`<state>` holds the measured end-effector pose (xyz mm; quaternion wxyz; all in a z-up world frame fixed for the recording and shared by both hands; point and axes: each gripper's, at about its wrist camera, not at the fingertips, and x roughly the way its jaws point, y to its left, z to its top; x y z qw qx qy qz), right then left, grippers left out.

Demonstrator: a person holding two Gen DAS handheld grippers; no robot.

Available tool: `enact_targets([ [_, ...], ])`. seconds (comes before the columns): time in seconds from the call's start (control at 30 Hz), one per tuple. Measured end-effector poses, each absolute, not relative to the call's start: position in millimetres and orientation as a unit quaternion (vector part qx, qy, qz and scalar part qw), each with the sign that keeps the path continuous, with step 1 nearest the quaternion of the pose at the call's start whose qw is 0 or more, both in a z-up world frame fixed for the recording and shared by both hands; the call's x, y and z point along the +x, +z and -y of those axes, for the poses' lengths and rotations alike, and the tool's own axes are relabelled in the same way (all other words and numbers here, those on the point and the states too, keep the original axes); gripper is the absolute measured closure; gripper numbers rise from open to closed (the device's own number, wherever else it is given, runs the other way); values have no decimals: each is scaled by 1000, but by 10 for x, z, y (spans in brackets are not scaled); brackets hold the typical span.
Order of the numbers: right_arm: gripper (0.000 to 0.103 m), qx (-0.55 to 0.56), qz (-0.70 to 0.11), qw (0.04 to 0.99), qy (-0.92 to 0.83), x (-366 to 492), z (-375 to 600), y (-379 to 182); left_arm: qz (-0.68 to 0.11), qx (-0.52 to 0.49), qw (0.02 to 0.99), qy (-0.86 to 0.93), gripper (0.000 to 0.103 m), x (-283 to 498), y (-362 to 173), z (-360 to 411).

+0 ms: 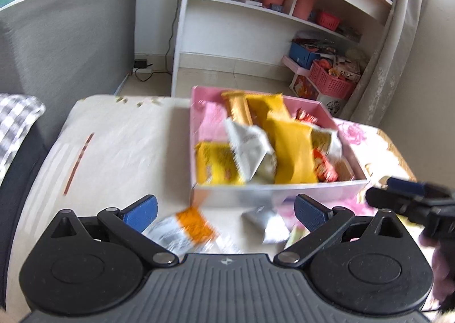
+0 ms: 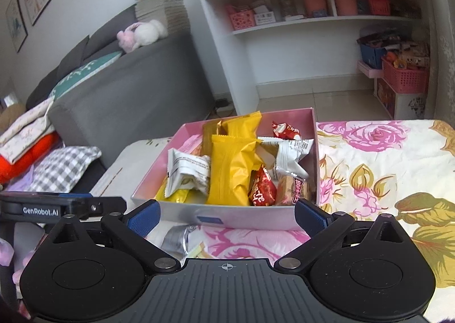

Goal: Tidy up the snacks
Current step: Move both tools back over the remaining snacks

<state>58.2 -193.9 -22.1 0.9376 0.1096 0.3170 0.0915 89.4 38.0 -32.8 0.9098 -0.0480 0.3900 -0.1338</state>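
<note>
A pink box (image 1: 196,135) (image 2: 314,158) on the table holds several snack packets: yellow ones (image 1: 293,149) (image 2: 231,169), white ones (image 1: 253,149) (image 2: 187,172) and red ones (image 2: 263,189). Loose on the table in front of the box lie an orange-and-white packet (image 1: 187,230) and a silver packet (image 1: 267,223) (image 2: 177,239). My left gripper (image 1: 226,213) is open and empty, with both loose packets between its fingers. My right gripper (image 2: 227,213) is open and empty, just before the box's near wall. Each gripper shows at the edge of the other's view.
The table wears a flowered cloth (image 2: 384,169). A grey sofa (image 1: 65,36) with cushions stands to the left. A white shelf unit (image 1: 256,24) with pink cups and baskets stands behind, with pink baskets (image 1: 330,81) on the floor.
</note>
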Motion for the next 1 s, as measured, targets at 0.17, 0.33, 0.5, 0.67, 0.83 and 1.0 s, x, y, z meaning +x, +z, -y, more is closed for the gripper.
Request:
enact_targets([
  [0.17, 1, 73, -311, 943, 96, 439, 1832, -236, -397, -11, 909, -129, 0, 815, -412, -461],
  [0.33, 0, 50, -306, 946, 92, 337, 1751, -308, -379, 29, 913, -147, 0, 711, -470, -528],
  [0.5, 0, 8, -299, 950, 90, 251, 1683, -422, -366, 82, 907, -190, 0, 620, -617, -599],
  [0.67, 0, -16, -309, 945, 103, 227, 1615, -568, -371, 94, 892, -242, 0, 559, -725, -658],
  [0.83, 0, -31, -325, 937, 121, 254, 1539, -693, -399, 93, 873, -264, 2, 558, -812, -704],
  [1.0, 0, -64, -346, 926, 137, 304, 1437, -848, -424, 92, 856, -282, 7, 517, -851, -720],
])
